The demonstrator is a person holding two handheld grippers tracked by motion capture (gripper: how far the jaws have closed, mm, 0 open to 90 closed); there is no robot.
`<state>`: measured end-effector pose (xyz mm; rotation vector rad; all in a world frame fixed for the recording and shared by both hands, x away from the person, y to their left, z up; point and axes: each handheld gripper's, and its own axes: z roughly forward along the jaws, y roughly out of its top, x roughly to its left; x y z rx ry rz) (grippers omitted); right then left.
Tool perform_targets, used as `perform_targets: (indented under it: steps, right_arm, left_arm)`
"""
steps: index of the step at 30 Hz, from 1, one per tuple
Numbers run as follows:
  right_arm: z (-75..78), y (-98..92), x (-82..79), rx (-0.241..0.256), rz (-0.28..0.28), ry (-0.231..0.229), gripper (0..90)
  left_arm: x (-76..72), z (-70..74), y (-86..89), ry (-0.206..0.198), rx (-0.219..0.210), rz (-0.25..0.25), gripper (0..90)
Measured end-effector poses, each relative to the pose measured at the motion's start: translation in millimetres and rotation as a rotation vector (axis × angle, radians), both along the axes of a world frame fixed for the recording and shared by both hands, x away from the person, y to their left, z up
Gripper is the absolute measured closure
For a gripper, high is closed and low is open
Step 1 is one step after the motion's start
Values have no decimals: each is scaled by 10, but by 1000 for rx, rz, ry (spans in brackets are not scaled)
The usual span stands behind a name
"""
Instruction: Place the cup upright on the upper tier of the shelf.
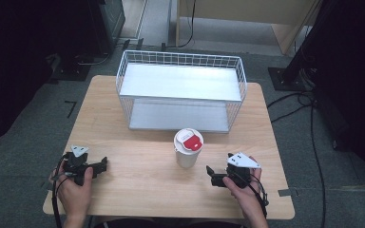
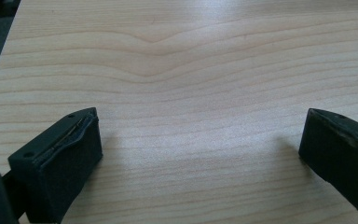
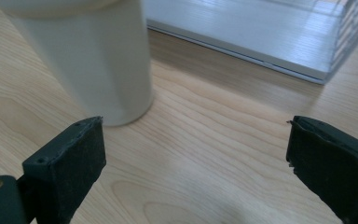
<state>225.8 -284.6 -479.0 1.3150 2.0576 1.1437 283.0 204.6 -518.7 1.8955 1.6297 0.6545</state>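
Nothing is grasped yet: my right tool point(image 1: 212, 174), jaws wide and empty, sits just beside the cup point(image 1: 188, 147), which stands untouched before the rack point(image 1: 180, 90).

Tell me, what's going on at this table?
A person sits at a wooden table holding a two-jaw gripper in each hand. Both grippers are open and hold nothing. The right gripper is close beside a white cup with a red-and-white lid, likely about to grasp it. The left gripper rests over bare wood. Behind the cup stands a white wire shelf rack.
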Motion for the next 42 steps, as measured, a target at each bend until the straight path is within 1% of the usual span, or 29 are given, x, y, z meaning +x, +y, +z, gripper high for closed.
perform_targets:
  steps: [3, 5, 6, 7, 10, 12, 14, 15, 16, 19, 23, 25, 26, 28, 34, 42]
  right_arm:
    - [12, 79, 14, 10, 21, -2, 48]
    - [14, 96, 18, 9, 27, -5, 48]
    - [22, 154, 28, 15, 40, -5, 48]
    - [22, 154, 28, 15, 40, -5, 48]
    - [34, 262, 58, 28, 56, -10, 48]
    - [37, 283, 64, 29, 57, -10, 50]
    - [39, 371, 99, 31, 69, -18, 51]
    - [39, 371, 99, 31, 69, -18, 51]
    - [35, 419, 117, 37, 75, -19, 52]
    - [28, 453, 133, 38, 80, -20, 53]
    - [5, 537, 163, 71, 94, -32, 55]
    - [2, 547, 169, 74, 94, -36, 55]
    - [-4, 579, 187, 87, 87, -41, 55]
    - [-11, 605, 206, 96, 83, -49, 55]
    - [-10, 665, 246, 116, 68, -50, 56]
    - [-8, 763, 298, 138, 49, -81, 54]
  left_arm:
    - [0, 0, 0, 0, 0, 0, 0]
    - [0, 0, 0, 0, 0, 0, 0]
    - [0, 0, 0, 0, 0, 0, 0]
    - [0, 0, 0, 0, 0, 0, 0]
    - [0, 0, 0, 0, 0, 0, 0]
    - [0, 0, 0, 0, 0, 0, 0]
    - [0, 0, 0, 0, -1, 0, 0]
    - [0, 0, 0, 0, 0, 0, 0]
    - [0, 0, 0, 0, 0, 0, 0]
    - [0, 0, 0, 0, 0, 0, 0]
    - [0, 0, 0, 0, 0, 0, 0]
    - [0, 0, 0, 0, 0, 0, 0]
    - [0, 0, 0, 0, 0, 0, 0]
    - [0, 0, 0, 0, 0, 0, 0]
    - [0, 0, -1, 0, 0, 0, 0]
    - [0, 0, 0, 0, 0, 0, 0]
